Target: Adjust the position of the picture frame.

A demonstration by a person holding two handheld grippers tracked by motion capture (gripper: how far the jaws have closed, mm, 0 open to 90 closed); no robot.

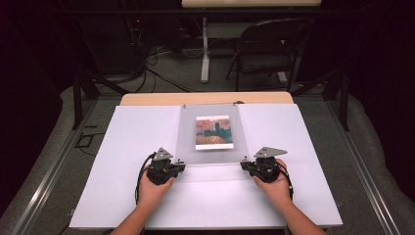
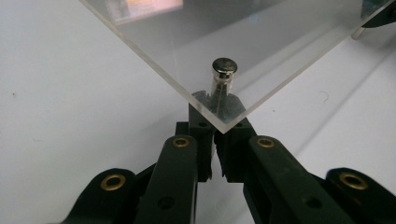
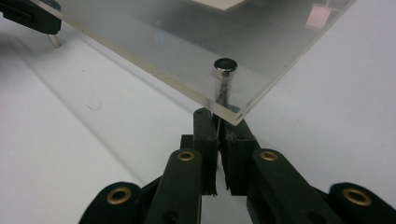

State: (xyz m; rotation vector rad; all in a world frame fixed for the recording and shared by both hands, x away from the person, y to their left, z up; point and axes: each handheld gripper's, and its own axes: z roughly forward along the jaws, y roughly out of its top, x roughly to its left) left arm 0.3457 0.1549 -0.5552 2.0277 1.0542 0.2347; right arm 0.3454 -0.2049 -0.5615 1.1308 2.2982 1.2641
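At lower left, your left gripper (image 1: 181, 166) is clamped on the clear panel's (image 1: 188, 132) corner pin (image 2: 224, 70); mid-frame lies the print (image 1: 213, 132) beneath; lower right, your right gripper (image 1: 243, 164) pinches its own pin (image 3: 225, 66). Lift both corners evenly, keeping the panel level.

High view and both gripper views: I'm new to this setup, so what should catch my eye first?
A clear acrylic sheet lies mid-table over a small painted picture of orange and blue. The left hand-held gripper and the right hand-held gripper sit at its two near corners, each shut on a metal pin that passes through the sheet there. A white board covers the table underneath.
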